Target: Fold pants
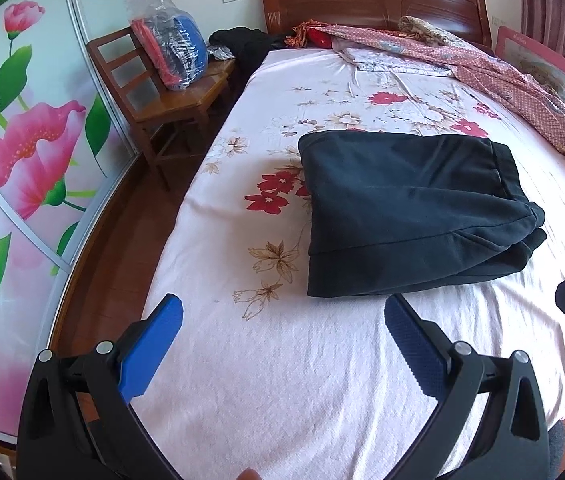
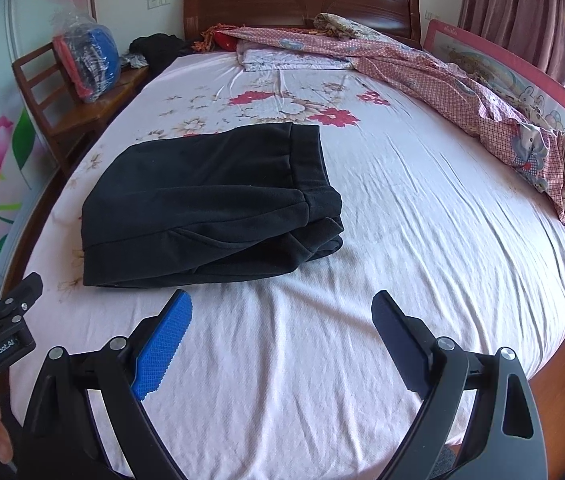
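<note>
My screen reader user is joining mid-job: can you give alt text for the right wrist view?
Dark pants lie folded into a compact stack on a floral bed sheet, ahead and left of the open, empty right gripper. A pink patterned quilt is bunched along the bed's far and right sides, and a wooden chair holding a plastic-wrapped bundle stands at the left.

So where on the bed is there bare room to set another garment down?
Free: sheet between the folded pants and the pink quilt, and the strip between pants and both open grippers, left, right. Crowded: the headboard end.
</note>
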The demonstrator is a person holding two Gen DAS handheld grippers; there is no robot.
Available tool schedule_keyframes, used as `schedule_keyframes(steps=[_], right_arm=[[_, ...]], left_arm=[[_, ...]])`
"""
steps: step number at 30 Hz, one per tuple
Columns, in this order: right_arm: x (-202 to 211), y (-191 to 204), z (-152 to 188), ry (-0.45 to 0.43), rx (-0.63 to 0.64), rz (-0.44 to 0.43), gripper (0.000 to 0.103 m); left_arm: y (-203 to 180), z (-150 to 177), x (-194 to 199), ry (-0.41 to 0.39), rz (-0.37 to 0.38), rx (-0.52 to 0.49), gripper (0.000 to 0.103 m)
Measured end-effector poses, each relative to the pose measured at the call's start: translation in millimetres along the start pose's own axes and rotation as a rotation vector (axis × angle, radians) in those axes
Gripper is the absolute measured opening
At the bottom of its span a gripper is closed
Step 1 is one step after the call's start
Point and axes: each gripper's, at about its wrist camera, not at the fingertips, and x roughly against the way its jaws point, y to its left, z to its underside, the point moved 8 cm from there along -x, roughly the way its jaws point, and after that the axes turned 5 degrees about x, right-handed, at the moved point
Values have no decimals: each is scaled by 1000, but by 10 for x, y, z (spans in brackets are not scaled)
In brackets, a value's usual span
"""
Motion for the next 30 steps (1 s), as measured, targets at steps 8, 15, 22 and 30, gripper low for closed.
schedule_keyframes(steps=[8, 15, 22, 30], right_arm=[[5, 14, 8, 1, -3, -7, 91], [2, 15, 12, 0, -4, -9, 91], [1, -5, 7, 0, -8, -8, 91], [-12, -2, 7, 4, -9, -13, 91]], left_arm=[[10, -10, 6, -1, 1, 4, 101], [9, -7, -2, 3, 1, 1, 101], [-3, 1, -9, 6, 6, -1, 101], [-6, 7, -16, 8, 10, 0, 101]])
